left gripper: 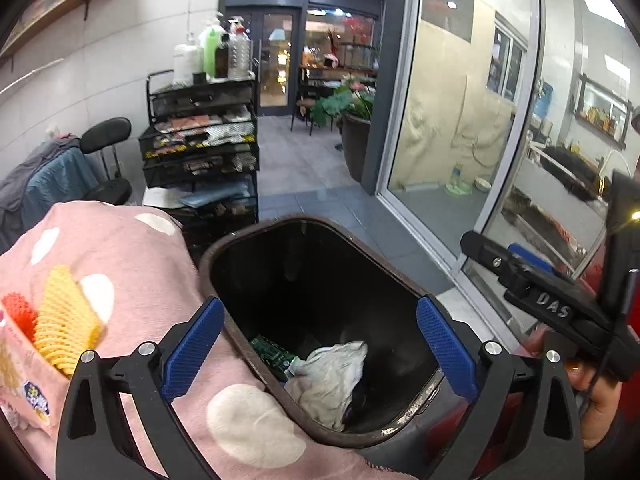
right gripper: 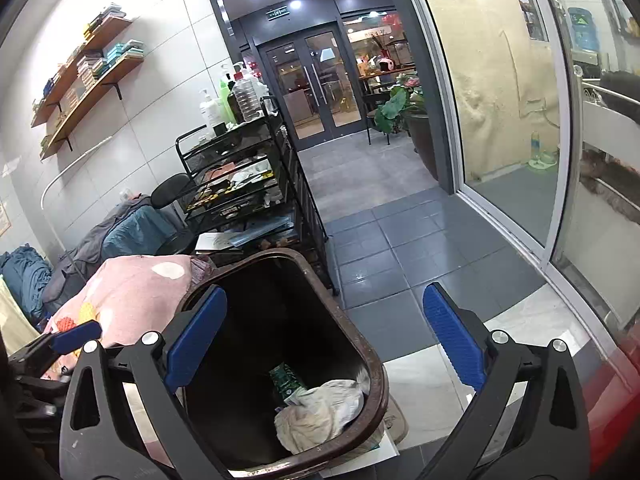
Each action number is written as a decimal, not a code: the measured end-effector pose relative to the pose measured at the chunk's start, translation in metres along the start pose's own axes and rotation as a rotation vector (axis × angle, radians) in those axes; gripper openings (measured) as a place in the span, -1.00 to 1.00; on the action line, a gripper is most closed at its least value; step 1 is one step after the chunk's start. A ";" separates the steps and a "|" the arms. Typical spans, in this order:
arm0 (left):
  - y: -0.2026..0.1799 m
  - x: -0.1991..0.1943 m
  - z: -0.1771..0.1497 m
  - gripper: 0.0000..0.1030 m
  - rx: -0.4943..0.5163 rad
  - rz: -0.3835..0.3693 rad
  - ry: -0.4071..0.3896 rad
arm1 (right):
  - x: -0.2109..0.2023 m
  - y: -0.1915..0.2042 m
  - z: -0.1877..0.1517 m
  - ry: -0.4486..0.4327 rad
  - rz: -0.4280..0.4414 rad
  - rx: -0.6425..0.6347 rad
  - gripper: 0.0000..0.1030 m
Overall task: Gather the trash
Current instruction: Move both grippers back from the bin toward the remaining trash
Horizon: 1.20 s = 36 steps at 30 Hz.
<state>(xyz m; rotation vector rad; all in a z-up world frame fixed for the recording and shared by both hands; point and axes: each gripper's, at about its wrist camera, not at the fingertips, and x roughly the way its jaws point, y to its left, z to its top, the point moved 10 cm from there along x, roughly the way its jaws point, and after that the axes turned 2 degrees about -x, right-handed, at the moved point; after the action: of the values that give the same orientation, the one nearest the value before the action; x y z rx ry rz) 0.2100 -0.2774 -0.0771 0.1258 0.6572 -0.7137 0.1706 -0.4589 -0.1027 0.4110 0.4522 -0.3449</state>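
While poised above the brown bin (left gripper: 320, 320), left gripper (left gripper: 320, 344) spread wide with nothing between its blue pads, right gripper (right gripper: 320, 344) just as wide and just as empty. Inside the bin, at its bottom: crumpled whitish paper (left gripper: 332, 380) touching a green wrapper (left gripper: 272, 354) (print too small to read). Left of the bin, against its rim: pink spotted fabric (left gripper: 132, 264).
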 end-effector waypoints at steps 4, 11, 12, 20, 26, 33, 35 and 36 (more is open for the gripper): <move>0.006 -0.024 0.009 0.89 -0.014 0.017 -0.072 | 0.000 0.004 0.001 -0.002 0.021 0.001 0.89; 0.023 -0.066 0.011 0.89 -0.038 0.091 -0.182 | -0.003 0.026 0.001 -0.007 0.081 -0.028 0.89; 0.028 -0.071 0.011 0.89 -0.046 0.105 -0.193 | -0.003 0.030 0.000 -0.007 0.089 -0.034 0.89; 0.064 -0.105 -0.002 0.89 -0.118 0.169 -0.234 | -0.008 0.069 -0.005 0.001 0.163 -0.098 0.89; 0.097 -0.129 -0.017 0.89 -0.154 0.256 -0.241 | -0.013 0.106 -0.011 0.011 0.243 -0.144 0.89; 0.143 -0.160 -0.044 0.89 -0.228 0.359 -0.242 | -0.016 0.156 -0.024 0.046 0.352 -0.217 0.89; 0.160 -0.170 -0.053 0.89 -0.255 0.400 -0.242 | -0.017 0.172 -0.029 0.063 0.381 -0.247 0.89; 0.167 -0.174 -0.059 0.89 -0.265 0.415 -0.239 | -0.018 0.182 -0.033 0.075 0.401 -0.268 0.89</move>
<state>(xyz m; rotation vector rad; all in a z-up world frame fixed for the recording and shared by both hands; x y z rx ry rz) 0.1884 -0.0331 -0.0376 -0.0670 0.4696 -0.2324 0.2180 -0.2833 -0.0660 0.2453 0.4701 0.1206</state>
